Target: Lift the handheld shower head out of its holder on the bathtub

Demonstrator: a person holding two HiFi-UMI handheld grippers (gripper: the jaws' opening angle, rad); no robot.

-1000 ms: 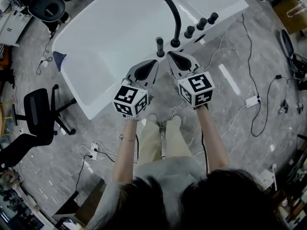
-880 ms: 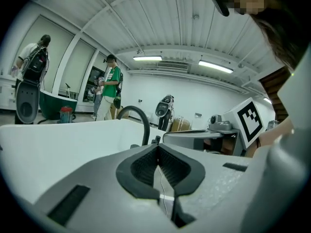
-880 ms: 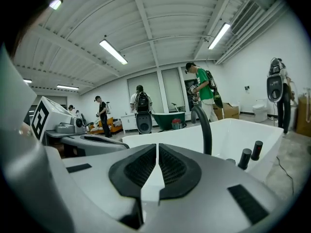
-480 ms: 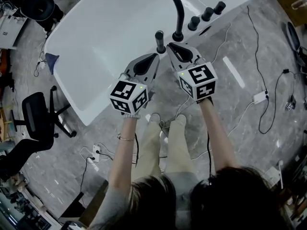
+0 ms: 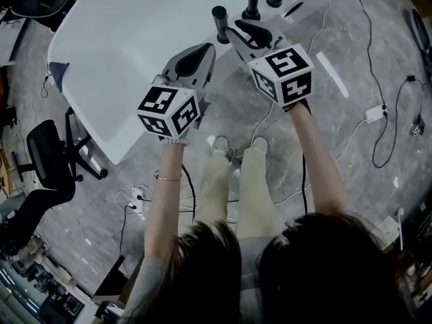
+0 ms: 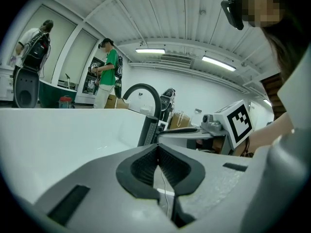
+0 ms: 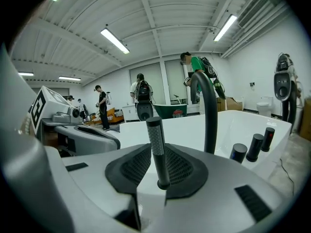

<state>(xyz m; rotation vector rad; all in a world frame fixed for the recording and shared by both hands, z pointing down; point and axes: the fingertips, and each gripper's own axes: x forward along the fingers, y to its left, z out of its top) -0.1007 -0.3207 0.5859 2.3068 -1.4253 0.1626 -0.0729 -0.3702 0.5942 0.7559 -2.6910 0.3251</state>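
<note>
The handheld shower head (image 5: 220, 20) is a black stick with a grey textured grip, upright in its holder on the white bathtub's (image 5: 115, 52) rim. My right gripper (image 5: 233, 27) is just beside it; its jaws are opening. Seen from the right gripper view, the shower head (image 7: 155, 140) rises in the gap of the right gripper (image 7: 157, 154), and the pads do not press it. My left gripper (image 5: 207, 48) hovers over the tub edge to the left, shut and empty. In the left gripper view the left gripper (image 6: 157, 148) has its pads together, with the shower head (image 6: 147, 128) beyond.
A black arched faucet (image 7: 208, 106) stands right behind the shower head, with three black knobs (image 7: 252, 147) along the rim to its right. Cables (image 5: 378, 113) and a power strip (image 5: 138, 196) lie on the floor. An office chair (image 5: 44, 164) stands left of the tub.
Both grippers have moved closer to the tub rim. The right gripper's tips have come up beside the shower head.
</note>
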